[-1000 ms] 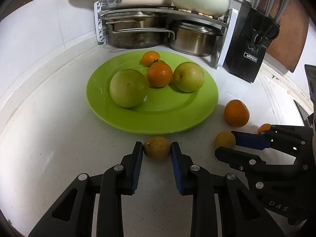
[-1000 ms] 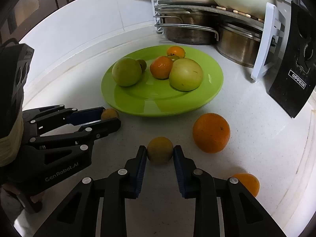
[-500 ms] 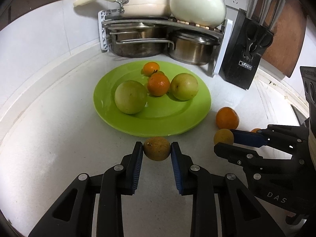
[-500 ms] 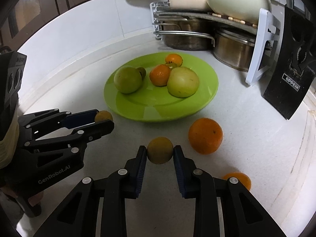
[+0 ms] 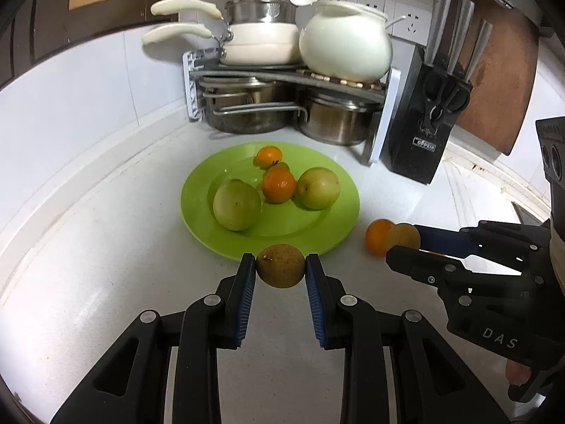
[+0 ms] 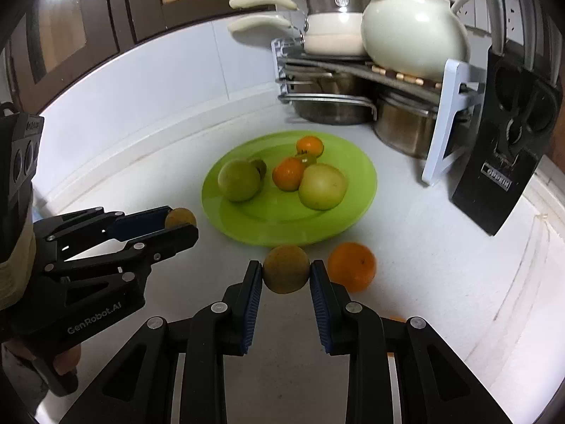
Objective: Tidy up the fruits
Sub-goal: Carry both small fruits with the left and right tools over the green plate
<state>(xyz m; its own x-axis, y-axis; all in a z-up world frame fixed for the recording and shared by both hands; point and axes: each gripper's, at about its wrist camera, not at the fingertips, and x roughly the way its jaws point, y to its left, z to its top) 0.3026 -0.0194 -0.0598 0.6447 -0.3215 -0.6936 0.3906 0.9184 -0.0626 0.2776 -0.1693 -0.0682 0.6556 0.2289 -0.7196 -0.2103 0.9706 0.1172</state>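
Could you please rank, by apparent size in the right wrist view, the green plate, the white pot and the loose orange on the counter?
1. green plate
2. white pot, close behind it; nearness may skew this
3. orange, clearly smallest

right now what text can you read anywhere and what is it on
"DAS": on the right gripper body, left wrist view.
"GenRobot.AI": on the left gripper body, right wrist view.
"OPPEIN": label on the knife block, mirrored in both views, read with some doubt.
Small marking on each gripper's camera housing: too blurred to read.
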